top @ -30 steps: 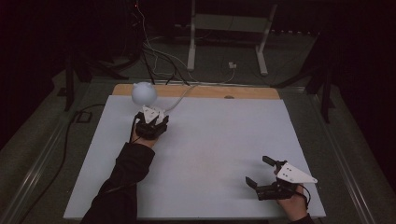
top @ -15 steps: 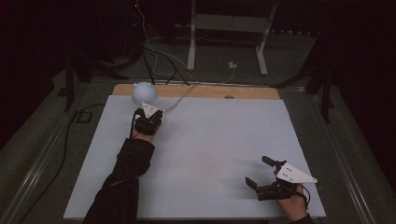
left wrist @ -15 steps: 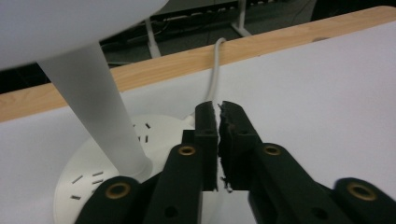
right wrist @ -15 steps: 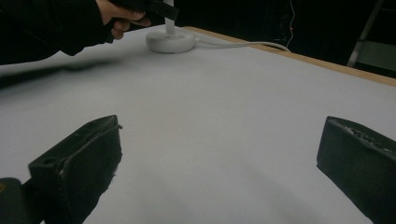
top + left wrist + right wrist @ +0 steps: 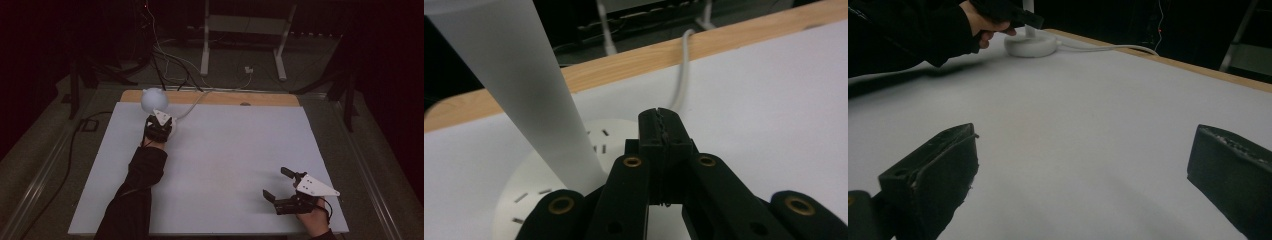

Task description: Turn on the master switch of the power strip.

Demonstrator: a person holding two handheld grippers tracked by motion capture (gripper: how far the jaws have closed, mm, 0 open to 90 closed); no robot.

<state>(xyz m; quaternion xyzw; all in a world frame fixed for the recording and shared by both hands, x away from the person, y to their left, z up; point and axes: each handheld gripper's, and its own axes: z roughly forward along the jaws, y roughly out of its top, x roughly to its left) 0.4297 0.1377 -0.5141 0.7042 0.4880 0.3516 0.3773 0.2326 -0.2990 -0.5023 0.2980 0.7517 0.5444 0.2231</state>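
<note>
A white lamp with a round head [image 5: 154, 99] stands at the far left of the white table [image 5: 230, 160]. Its slanting stem [image 5: 524, 75] rises from a flat round base [image 5: 549, 165] marked with short dashes. My left gripper [image 5: 159, 120] is at that base. In the left gripper view its jaws are shut with nothing between them, and its tips [image 5: 661, 117] are just over the base's rim beside the stem. My right gripper [image 5: 277, 184] rests near the front right corner, open [image 5: 1083, 165] and holding nothing.
The lamp's white cable [image 5: 681, 85] runs from the base over the wooden back edge [image 5: 270, 99] of the table. Behind the table are a metal stand [image 5: 245, 45] and loose cables on the floor. In the right gripper view the lamp base [image 5: 1030, 45] sits far off.
My left gripper has shifted slightly at the lamp's base. The right gripper has not moved.
</note>
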